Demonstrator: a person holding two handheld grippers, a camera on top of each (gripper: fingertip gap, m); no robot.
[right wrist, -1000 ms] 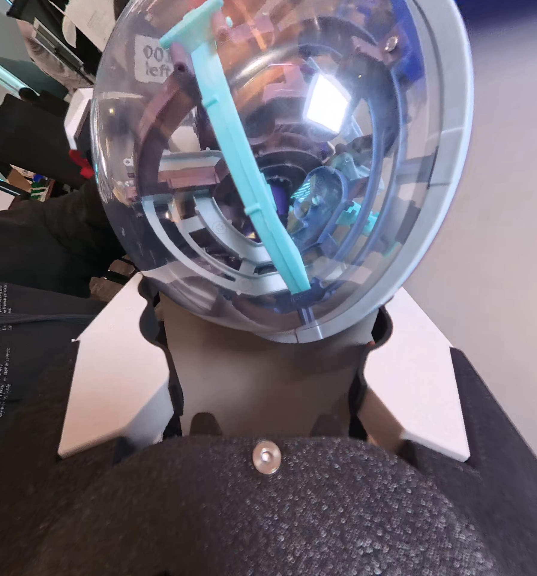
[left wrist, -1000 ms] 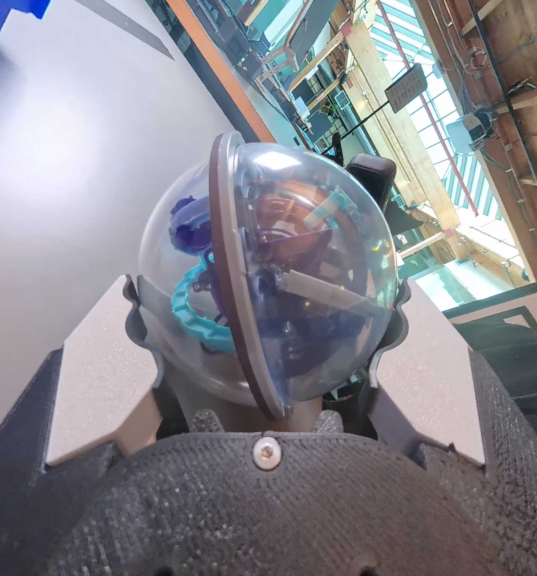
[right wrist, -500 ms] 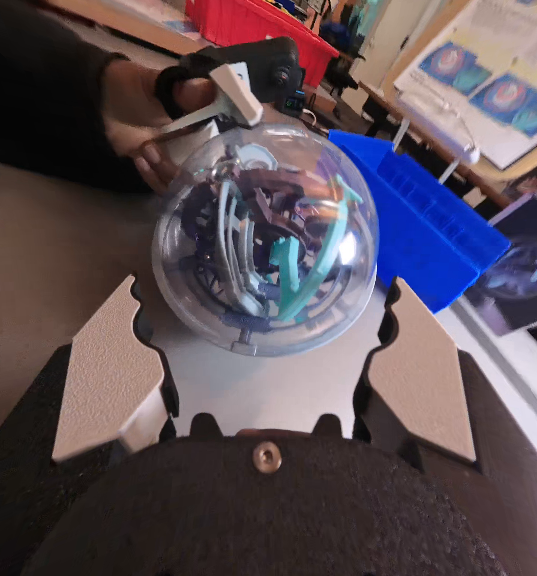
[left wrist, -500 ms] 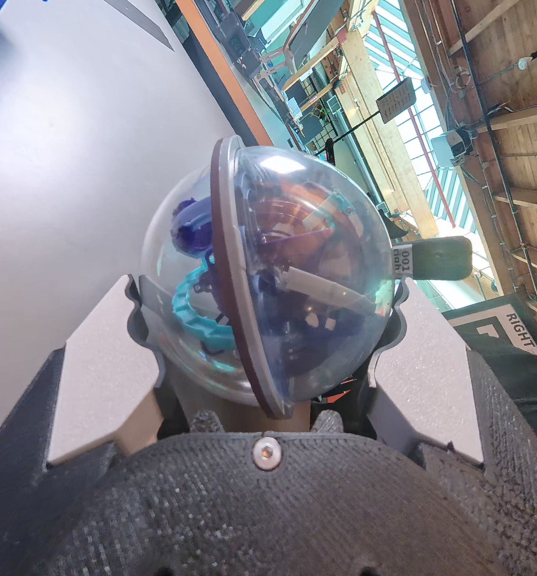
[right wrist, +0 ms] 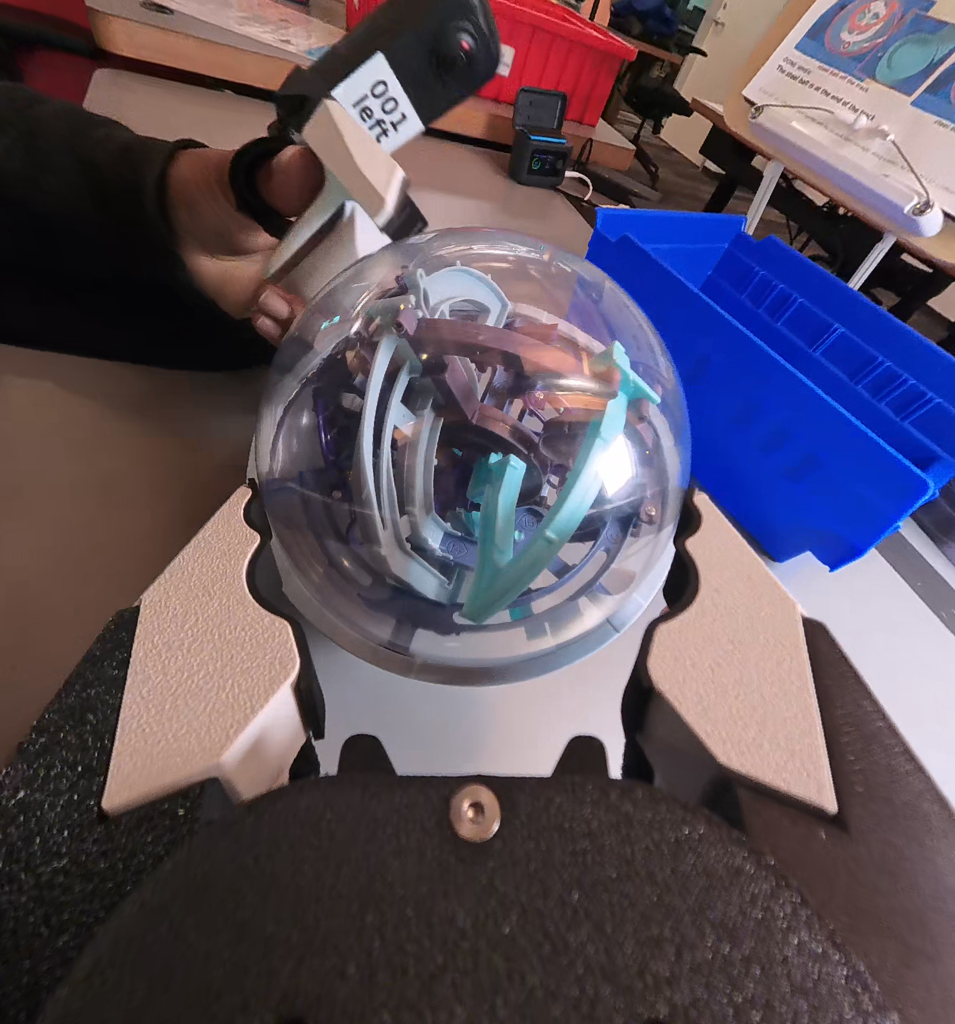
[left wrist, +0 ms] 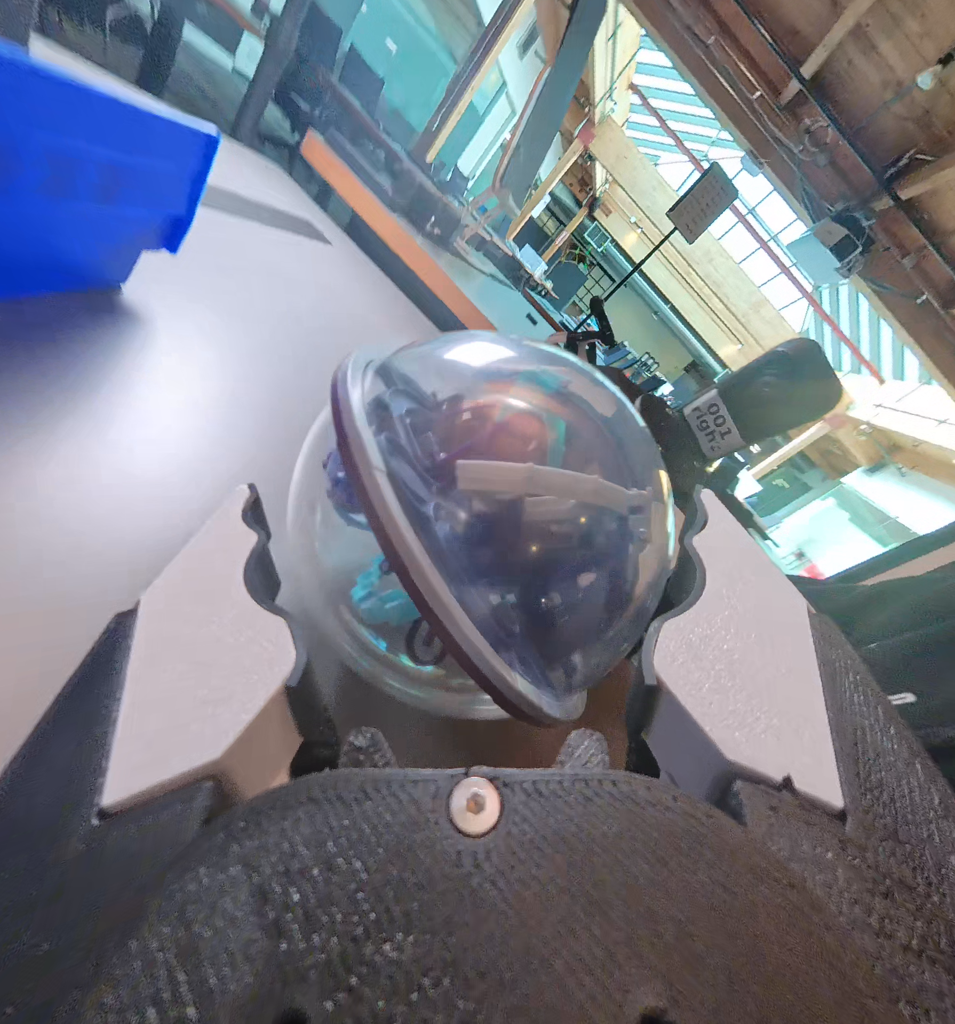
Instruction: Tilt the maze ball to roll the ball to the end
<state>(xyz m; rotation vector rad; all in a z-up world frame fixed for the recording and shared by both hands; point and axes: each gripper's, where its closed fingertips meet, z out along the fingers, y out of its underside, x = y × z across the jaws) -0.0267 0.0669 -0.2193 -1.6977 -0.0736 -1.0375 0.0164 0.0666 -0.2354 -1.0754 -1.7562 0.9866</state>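
The maze ball (left wrist: 497,526) is a clear sphere with teal, grey, purple and brown tracks inside and a grey rim round its middle. My left gripper (left wrist: 475,493) is shut on it, the pads on opposite sides of the shell; this view is blurred. In the right wrist view the ball (right wrist: 470,454) fills the space between my right gripper's (right wrist: 471,490) pads, which press on both its sides just above the table (right wrist: 76,471). The left gripper's finger (right wrist: 353,172) shows at the ball's far side. I cannot pick out the small steel ball inside.
A blue bin (right wrist: 797,388) stands close to the right of the ball and shows in the left wrist view (left wrist: 65,166) too. A person's hand (right wrist: 215,221) holds the left gripper. A small black device (right wrist: 539,138) and a red bin (right wrist: 547,50) lie farther back.
The right gripper, half a second ago short of the ball, has moved up and closed on its sides. In the left grasp the ball has turned and sits farther out toward the fingertips.
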